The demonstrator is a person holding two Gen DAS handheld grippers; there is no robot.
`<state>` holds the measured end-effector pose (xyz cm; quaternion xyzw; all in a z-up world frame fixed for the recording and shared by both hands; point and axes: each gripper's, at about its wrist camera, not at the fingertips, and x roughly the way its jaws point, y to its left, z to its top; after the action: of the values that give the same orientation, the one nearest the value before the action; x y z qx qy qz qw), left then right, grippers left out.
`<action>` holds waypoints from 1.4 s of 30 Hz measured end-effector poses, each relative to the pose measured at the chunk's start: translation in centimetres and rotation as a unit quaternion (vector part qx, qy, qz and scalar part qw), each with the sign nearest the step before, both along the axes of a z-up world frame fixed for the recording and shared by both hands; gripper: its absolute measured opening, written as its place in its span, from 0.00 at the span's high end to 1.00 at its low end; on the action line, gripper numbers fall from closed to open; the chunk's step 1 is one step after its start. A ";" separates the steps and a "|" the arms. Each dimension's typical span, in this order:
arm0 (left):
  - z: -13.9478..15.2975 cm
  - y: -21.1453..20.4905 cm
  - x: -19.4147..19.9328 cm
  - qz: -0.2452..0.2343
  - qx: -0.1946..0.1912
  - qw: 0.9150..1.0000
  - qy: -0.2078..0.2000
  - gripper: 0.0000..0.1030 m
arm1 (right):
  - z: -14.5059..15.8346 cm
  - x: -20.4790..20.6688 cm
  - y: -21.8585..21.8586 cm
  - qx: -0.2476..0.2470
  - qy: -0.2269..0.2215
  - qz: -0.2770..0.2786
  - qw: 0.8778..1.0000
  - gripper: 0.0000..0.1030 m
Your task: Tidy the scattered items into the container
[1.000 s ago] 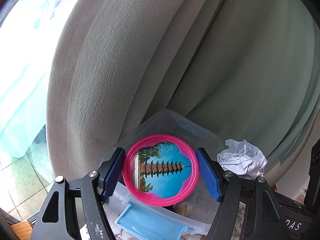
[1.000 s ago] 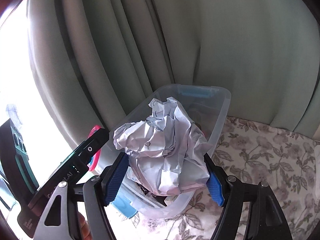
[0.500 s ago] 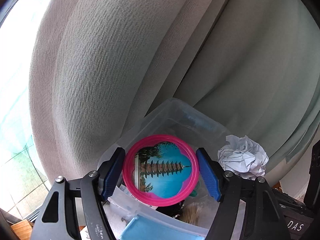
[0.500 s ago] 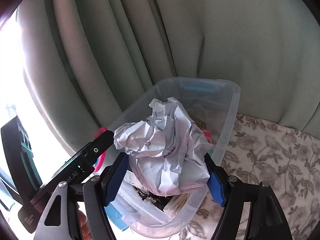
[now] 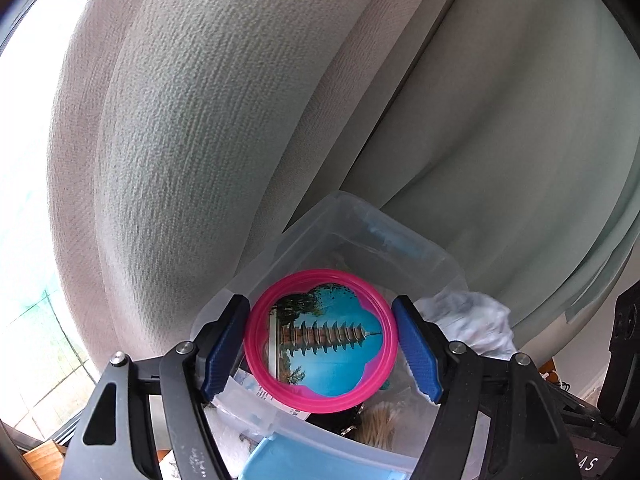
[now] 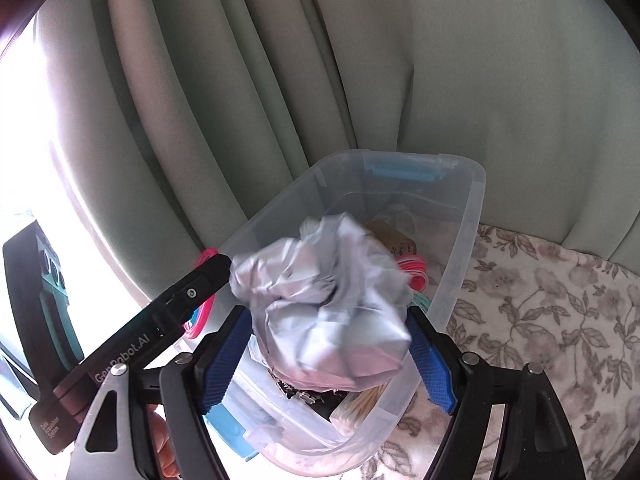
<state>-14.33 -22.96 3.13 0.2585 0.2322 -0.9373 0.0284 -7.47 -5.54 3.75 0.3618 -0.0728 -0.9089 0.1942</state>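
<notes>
Left gripper (image 5: 322,342) clamped on a pink-rimmed round mirror (image 5: 322,340) with a pagoda picture, held over the near end of the clear plastic bin (image 5: 348,220). Right gripper (image 6: 330,330) closed around a crumpled paper ball (image 6: 324,300), also above the open bin (image 6: 468,216).

Bin stands on a floral cloth (image 6: 540,300) against the green curtain (image 6: 480,80). Already lying inside: cotton swabs (image 6: 360,402), a pink coil (image 6: 414,272), some dark item and other bits too cluttered to name.

Progress, as a judgement: late in this pair of carries. Both things are over the opening but neither is let go. What is left is lowering and releasing them. Whether more items lie scattered out of view cannot be told.

Against a second ago: both cameras show the bin larger and more from above, with more of its contents visible, so both grippers have moved in over it. Grips unchanged. The paper ball sits lower beside the mirror in the left view and is blurred.
</notes>
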 end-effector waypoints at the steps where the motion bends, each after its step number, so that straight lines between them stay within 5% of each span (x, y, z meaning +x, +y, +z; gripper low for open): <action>1: 0.1 -0.1 -0.3 -0.001 0.002 1.000 -0.001 0.28 | 0.1 0.1 0.0 0.000 0.000 0.000 1.000 0.21; 13: 1.2 0.1 -3.1 -0.025 -0.005 1.000 -0.016 0.27 | -0.5 1.4 1.4 0.001 -0.001 -0.016 1.000 0.21; 18: 1.6 3.4 6.9 -0.023 -0.010 1.000 -0.014 0.27 | -0.4 2.4 2.0 -0.003 -0.002 -0.024 1.000 0.21; 24: -0.3 3.4 8.3 -0.025 -0.023 0.999 -0.029 0.27 | -0.9 2.7 2.2 -0.001 -0.017 -0.018 1.000 0.21; 42: 0.6 4.3 11.0 -0.052 -0.074 0.995 -0.051 0.19 | -1.0 3.7 2.6 0.025 -0.019 -0.033 0.999 0.21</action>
<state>-3.29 -18.71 3.71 0.3146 0.1468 -0.9377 0.0106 -3.82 -2.89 2.73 0.3810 -0.0651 -0.9094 0.1535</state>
